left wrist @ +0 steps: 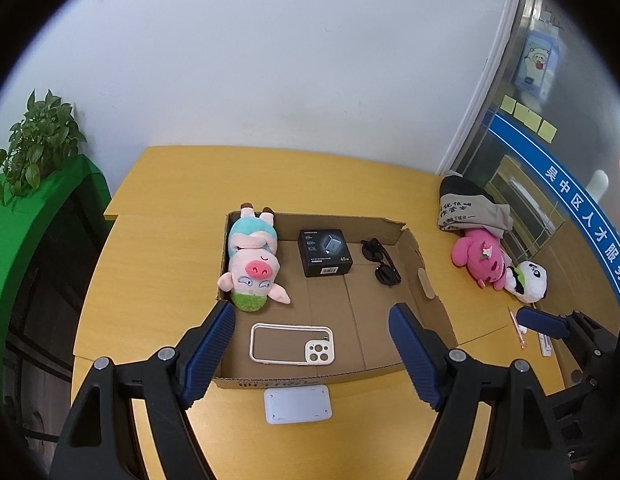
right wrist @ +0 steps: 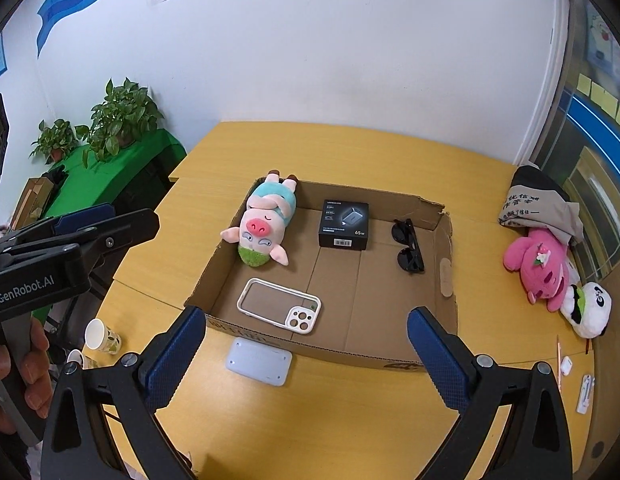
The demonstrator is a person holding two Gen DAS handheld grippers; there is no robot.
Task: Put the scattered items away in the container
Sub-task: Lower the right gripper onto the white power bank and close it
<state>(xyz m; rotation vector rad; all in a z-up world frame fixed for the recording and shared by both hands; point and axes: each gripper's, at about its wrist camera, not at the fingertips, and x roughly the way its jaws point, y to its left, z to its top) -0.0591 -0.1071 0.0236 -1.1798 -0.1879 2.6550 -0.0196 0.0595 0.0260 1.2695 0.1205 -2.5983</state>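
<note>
**Flat white pad lying just outside the box, between two open claws**

Yellow table (right wrist: 390, 152) against a white wall is carrying a shallow cardboard box (right wrist: 448, 264) with its flaps open. Inside the box are lying a pig plush (right wrist: 263, 226), a black charger box (right wrist: 344, 224), folded sunglasses (right wrist: 408, 250) and a phone case (right wrist: 279, 306).

Still outside, a flat white pad (right wrist: 258, 361) is resting on the table, just beside the box's near wall. Its long axis is running roughly parallel to that wall.

In the left wrist view, the left claw (left wrist: 310, 354) is hovering with its jaws spread wide and nothing between them, and the pad (left wrist: 297, 404) is sitting almost centred below it. The right claw (right wrist: 305, 354) is also gaping wide and empty, with the pad lying toward its left finger.

Both claws look close to the pad; the left seems better lined up.

Far to the right, well apart from the box, a pink plush (right wrist: 540, 266) and a panda plush (right wrist: 590, 310) are waiting, nearer the right claw.
</note>
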